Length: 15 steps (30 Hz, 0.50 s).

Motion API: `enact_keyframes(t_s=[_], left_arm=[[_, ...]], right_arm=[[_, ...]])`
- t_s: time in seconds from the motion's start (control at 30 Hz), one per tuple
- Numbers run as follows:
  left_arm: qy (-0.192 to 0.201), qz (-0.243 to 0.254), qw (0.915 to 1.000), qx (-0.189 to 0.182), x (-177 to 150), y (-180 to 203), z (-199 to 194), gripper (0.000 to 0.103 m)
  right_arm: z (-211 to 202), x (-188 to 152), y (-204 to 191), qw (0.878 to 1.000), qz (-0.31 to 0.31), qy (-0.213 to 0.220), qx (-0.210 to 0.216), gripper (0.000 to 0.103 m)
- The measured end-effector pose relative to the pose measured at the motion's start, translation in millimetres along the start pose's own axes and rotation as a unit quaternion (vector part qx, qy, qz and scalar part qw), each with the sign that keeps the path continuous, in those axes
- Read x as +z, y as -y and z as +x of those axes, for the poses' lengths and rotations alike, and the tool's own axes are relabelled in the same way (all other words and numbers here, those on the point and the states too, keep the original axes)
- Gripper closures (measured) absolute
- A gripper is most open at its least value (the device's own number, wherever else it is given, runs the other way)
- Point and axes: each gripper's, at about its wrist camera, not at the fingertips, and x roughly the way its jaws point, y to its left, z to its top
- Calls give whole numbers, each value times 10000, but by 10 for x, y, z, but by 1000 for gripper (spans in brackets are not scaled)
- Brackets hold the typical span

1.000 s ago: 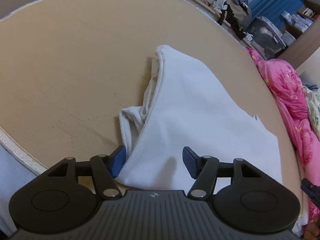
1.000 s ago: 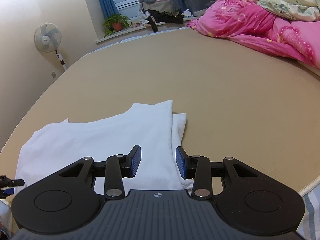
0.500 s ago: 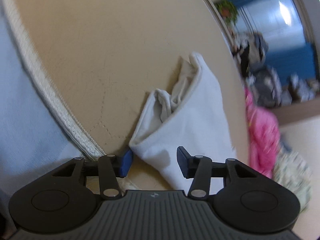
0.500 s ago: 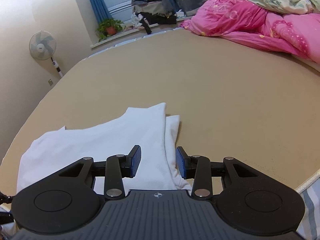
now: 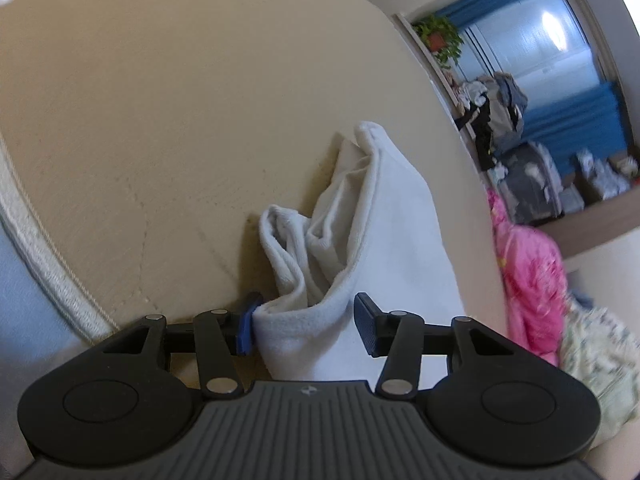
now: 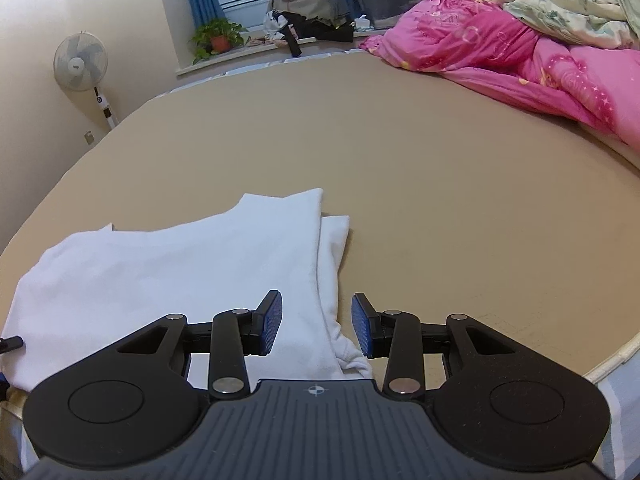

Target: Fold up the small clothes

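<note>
A white garment [image 5: 392, 220] lies partly folded on the tan mattress [image 5: 160, 100], with a bunched sleeve along its left edge. My left gripper [image 5: 306, 328] is low at the near corner of the garment. Its jaws are closing, with the cloth's corner between them. The left pad [image 5: 248, 326] touches the fabric edge, and the right pad [image 5: 366, 332] stands clear above the cloth. In the right wrist view the same garment [image 6: 200, 264] spreads flat. My right gripper [image 6: 316, 328] hovers open over its near right edge, which lies under the gap between the pads.
A pink quilt [image 6: 520, 52] and a floral blanket [image 6: 572, 4] are heaped at the far right of the mattress [image 6: 400, 160]. Its piped edge [image 5: 40, 264] runs close on the left. A fan [image 6: 80, 64], a potted plant [image 6: 218, 38] and piled clothes [image 6: 308, 4] stand by the window.
My left gripper has rolled and dropped toward the garment's near corner, and its jaws have narrowed around the bunched cloth. The right gripper has barely moved and its gap is unchanged.
</note>
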Motion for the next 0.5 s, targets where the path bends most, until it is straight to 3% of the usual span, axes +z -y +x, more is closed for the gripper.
enact_keyframes(t_s=[0.03, 0.1, 0.3, 0.43, 0.5], left_arm=[[60, 133, 9998, 141, -11, 44, 2, 78], [80, 220, 9995, 191, -22, 85, -20, 85], [147, 505, 9983, 236, -47, 304, -99, 85], [-91, 228, 9990, 366, -6, 238, 66, 80], [-65, 368, 9980, 501, 5, 314, 99, 85]], right_arm=[[-1, -1, 4, 10000, 3, -4, -4, 63], [-8, 12, 5, 10000, -1, 23, 2, 63], [-106, 354, 66, 9984, -321, 451, 96, 63], [9, 508, 279, 9977, -241, 631, -3, 62], [166, 461, 430, 9994, 151, 280, -156, 63]])
